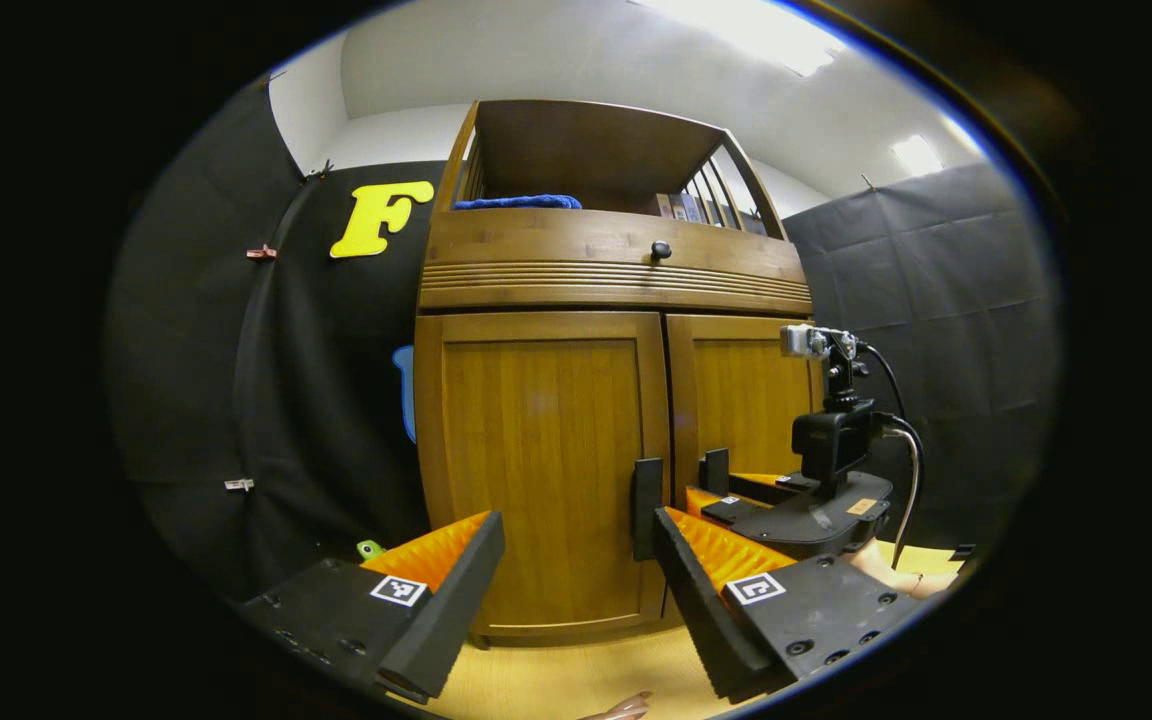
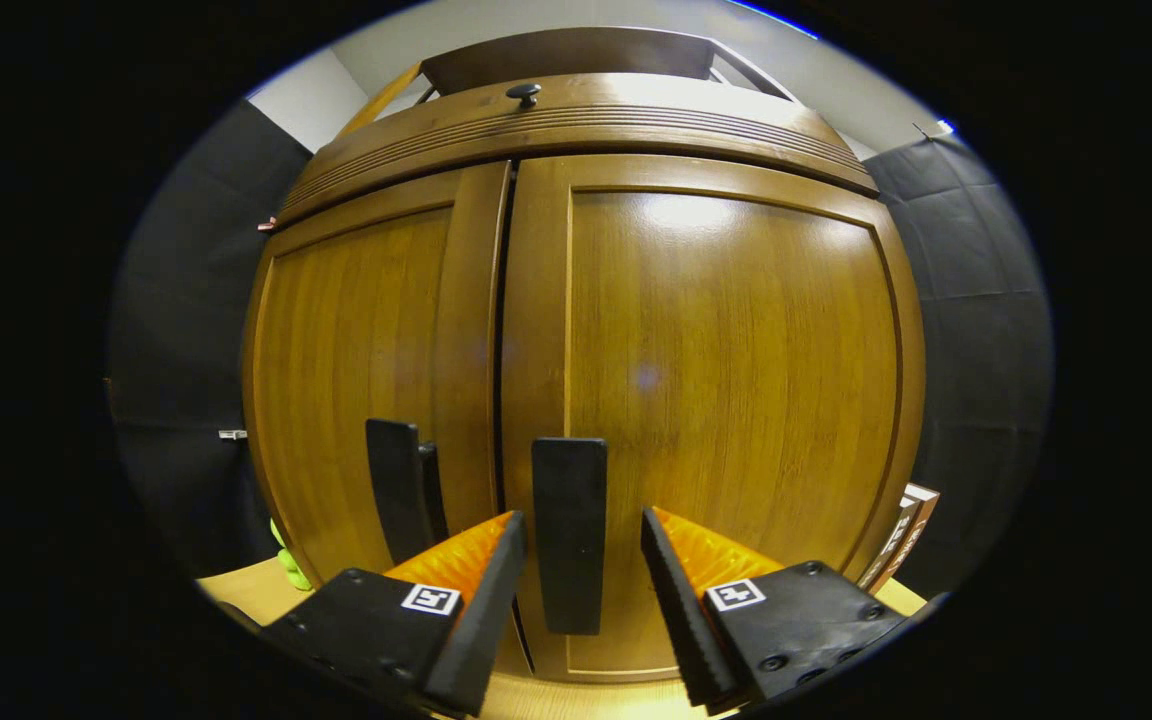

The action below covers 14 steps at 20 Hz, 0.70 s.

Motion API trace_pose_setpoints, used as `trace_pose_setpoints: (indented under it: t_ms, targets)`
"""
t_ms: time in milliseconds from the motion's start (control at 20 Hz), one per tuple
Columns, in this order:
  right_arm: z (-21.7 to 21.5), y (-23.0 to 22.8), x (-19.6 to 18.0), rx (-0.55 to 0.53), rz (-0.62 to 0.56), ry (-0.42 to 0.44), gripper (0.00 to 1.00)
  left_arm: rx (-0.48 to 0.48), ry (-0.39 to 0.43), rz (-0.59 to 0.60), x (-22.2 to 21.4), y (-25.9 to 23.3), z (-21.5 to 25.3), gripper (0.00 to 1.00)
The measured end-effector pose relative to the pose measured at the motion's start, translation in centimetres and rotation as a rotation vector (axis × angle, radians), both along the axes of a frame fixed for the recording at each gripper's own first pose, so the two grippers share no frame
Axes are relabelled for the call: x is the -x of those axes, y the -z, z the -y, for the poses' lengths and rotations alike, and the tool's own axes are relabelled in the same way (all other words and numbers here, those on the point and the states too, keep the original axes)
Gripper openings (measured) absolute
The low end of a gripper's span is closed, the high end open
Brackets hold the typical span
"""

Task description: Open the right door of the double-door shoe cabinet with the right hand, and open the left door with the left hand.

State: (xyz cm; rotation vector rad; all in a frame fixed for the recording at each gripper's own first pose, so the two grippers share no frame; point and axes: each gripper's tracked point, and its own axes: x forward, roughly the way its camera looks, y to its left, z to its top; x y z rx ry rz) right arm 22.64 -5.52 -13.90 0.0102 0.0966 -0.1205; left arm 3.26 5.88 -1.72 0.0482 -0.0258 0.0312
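The wooden shoe cabinet stands before me with both doors shut. In the left gripper view, the left door carries a black upright handle at its inner edge. My left gripper is open, a short way in front of that door, its right finger near the handle. Farther right, my right gripper reaches the right door. In the right gripper view, the right door's handle stands between the fingers of the open right gripper, with gaps on both sides. The left door's handle is beside it.
Above the doors runs a drawer with a dark knob. The open shelf on top holds a blue cloth and books. A small green object lies on the floor left of the cabinet. A box leans at its right.
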Motion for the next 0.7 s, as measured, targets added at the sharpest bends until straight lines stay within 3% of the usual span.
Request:
trace_pose_setpoints:
  t_ms: [100, 200, 450, 500, 700]
  targets:
    - [-0.2, 0.6, 0.0, -0.002, -0.011, -0.014, 0.69, 0.003, 0.004, -0.003, 0.0, 0.1, 0.0, 0.94]
    - [-0.6, 0.4, -0.7, -0.003, -0.012, -0.019, 0.43, 0.008, 0.002, 0.000, 0.1, 0.0, 0.0, 0.94]
    - [-0.7, 0.5, -0.3, 0.038, -0.031, -0.043, 0.22, 0.004, -0.001, -0.011, 0.6, 0.0, -0.1, 0.94]
    - [-0.8, 0.5, -0.4, 0.052, -0.036, -0.058, 0.26, 0.004, -0.001, -0.010, 0.5, 0.0, -0.1, 0.94]
    - [-1.0, 0.4, 1.0, 0.061, -0.057, -0.104, 0.27, 0.009, -0.014, 0.003, 1.5, -0.6, -0.3, 0.94]
